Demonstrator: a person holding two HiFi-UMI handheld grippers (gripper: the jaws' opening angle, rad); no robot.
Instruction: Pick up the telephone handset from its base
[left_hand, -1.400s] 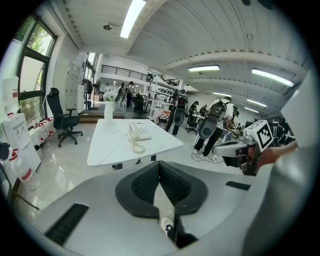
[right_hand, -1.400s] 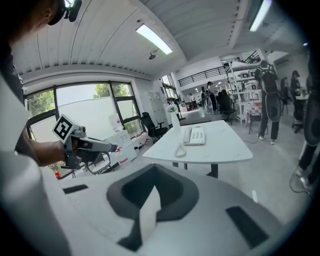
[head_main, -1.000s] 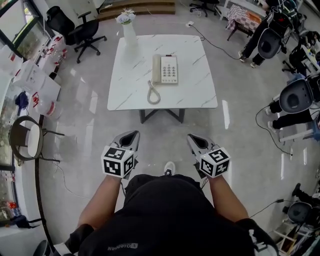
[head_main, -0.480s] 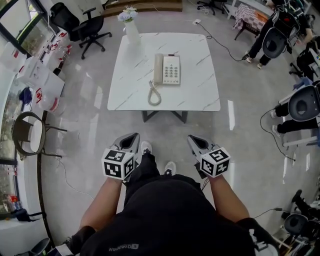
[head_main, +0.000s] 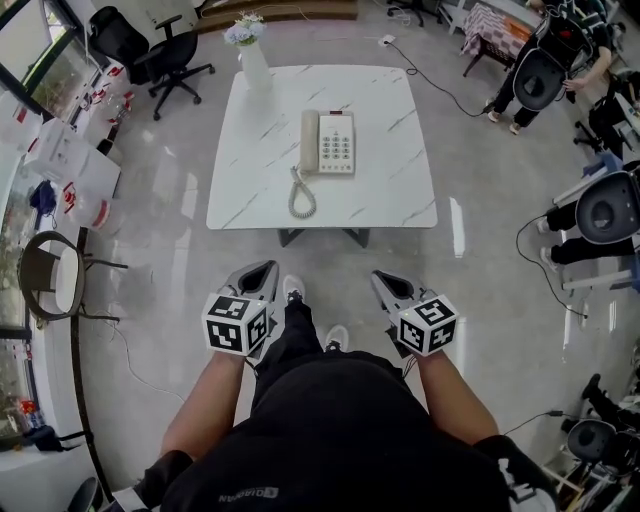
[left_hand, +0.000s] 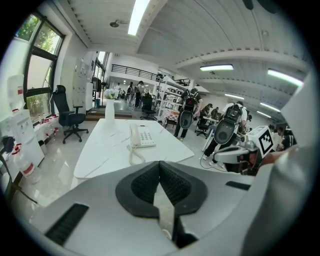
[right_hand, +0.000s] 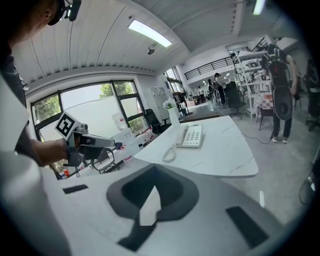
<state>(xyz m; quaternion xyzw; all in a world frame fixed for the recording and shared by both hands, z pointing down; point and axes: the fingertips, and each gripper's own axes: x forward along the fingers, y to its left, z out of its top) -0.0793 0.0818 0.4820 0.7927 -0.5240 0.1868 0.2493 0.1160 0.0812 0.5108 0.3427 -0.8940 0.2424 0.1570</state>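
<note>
The telephone (head_main: 328, 143) was set near the middle of the white marble-patterned table (head_main: 390, 190). Its handset (head_main: 310, 140) was cradled along the left side of the base (head_main: 338, 144), as the head view showed it, and the coiled cord (head_main: 300, 196) was looped toward the near edge. Both tools were held low in front of the body, well apart from the table. The left gripper (head_main: 262, 272) was pressed together with nothing between its jaws, and the right gripper (head_main: 388, 282) likewise appeared closed and empty. The step in hand was therefore judged to be the walk-up, with no reach begun. For it to be done well, the table edge would need to be closed on squarely, so that the handset was brought within easy reach. The jaws of the chosen tool would have to be spread before the handset was met. The left tool was judged the better placed, being on the handset's side. The handset would best be pinched across its narrow middle and lifted straight up out of the cradle. The other tool could be rested on the base in case the cord dragged it. The vase (head_main: 250, 62) at the far left corner was considered well clear of the reach.
</note>
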